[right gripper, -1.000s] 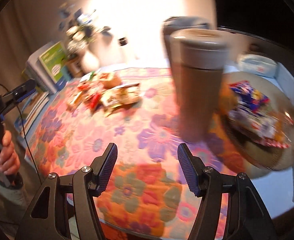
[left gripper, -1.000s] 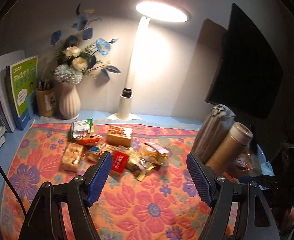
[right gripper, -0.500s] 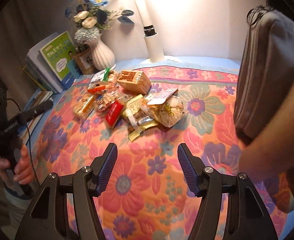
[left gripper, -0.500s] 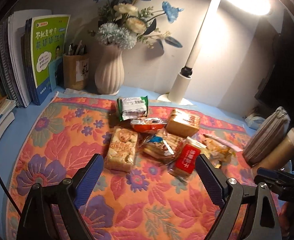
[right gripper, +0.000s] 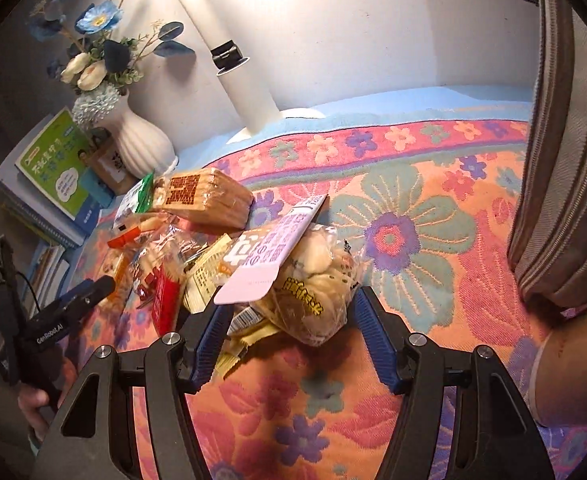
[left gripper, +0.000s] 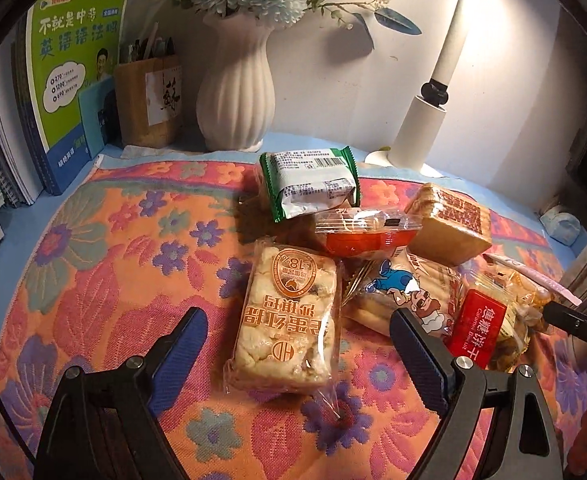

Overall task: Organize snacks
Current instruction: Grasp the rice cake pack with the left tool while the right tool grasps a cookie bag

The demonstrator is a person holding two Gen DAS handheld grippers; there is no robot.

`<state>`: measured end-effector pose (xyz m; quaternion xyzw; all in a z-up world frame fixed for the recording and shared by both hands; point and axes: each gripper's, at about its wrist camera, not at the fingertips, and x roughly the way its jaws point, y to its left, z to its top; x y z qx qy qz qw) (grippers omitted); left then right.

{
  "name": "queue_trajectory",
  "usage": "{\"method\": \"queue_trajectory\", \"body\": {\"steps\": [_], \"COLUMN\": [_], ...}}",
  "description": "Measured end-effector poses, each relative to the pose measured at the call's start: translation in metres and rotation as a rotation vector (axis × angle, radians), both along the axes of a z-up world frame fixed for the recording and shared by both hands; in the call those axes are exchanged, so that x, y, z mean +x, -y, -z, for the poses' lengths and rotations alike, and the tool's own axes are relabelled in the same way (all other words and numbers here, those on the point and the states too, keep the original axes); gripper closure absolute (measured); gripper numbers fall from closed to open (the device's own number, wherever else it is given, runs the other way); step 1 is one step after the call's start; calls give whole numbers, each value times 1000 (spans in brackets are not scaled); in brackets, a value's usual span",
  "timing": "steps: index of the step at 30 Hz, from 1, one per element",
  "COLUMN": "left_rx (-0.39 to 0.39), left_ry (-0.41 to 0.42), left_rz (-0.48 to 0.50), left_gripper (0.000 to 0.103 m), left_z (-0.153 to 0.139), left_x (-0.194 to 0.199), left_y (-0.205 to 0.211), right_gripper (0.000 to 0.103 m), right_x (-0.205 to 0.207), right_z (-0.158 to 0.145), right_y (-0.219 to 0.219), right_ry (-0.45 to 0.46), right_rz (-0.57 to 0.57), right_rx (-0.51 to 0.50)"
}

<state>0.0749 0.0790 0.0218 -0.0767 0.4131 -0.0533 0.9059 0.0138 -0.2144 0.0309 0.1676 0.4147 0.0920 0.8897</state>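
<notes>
**Left wrist view: sorting barely begun**

Nearest, the left gripper stood wide, straddling the egg cake packet untouched. The right gripper, opening, flanked a clear snack bag. Beyond, the snack pile lay unsorted on the floral cloth.

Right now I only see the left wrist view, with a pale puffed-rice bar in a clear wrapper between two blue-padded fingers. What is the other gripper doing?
Observer: The right gripper is opening its jaws around a clear bag of pale round snacks with a pink card header; nothing is gripped.
Operator: Who holds the left gripper?
Observer: A person's hand wraps its black handle, at the right wrist view's left edge.
</notes>
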Motion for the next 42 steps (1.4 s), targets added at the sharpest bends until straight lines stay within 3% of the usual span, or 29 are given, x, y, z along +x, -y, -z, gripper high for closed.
{"method": "queue_trajectory", "body": {"steps": [3,6,11,17,21,24,26,28,36,42], "left_rx": [-23,-53,-19,16,-7,11,36,42,-3,-48], "left_ry": [-30,-60,-59,-58,-60,-60,-57,-50,28,46], "left_rz": [-4,-8,-13,-14,-7,-8,-17,-20,-57,-5], "left_gripper": [18,31,49,50,47,48,55,57,57,57], "left_z": [6,11,11,10,11,12,12,11,-7,-12], "left_x": [5,8,9,8,8,9,9,8,-26,-74], "left_y": [-3,-6,-2,3,1,2,4,5,-6,12], "right_gripper": [29,25,22,15,16,25,37,42,43,43], "right_x": [7,14,20,30,36,36,32,26,-28,-93], "right_z": [3,5,8,6,7,9,9,7,-19,-27], "right_y": [-3,-7,-10,-11,-19,-22,-22,-24,-22,-32], "right_ry": [8,17,10,-34,-33,-22,-10,5,39,75], "right_rz": [15,12,19,52,74,76,72,66,-30,-162], "right_rx": [-3,-4,9,54,2,-65,-82,-113,-18,-107]}}
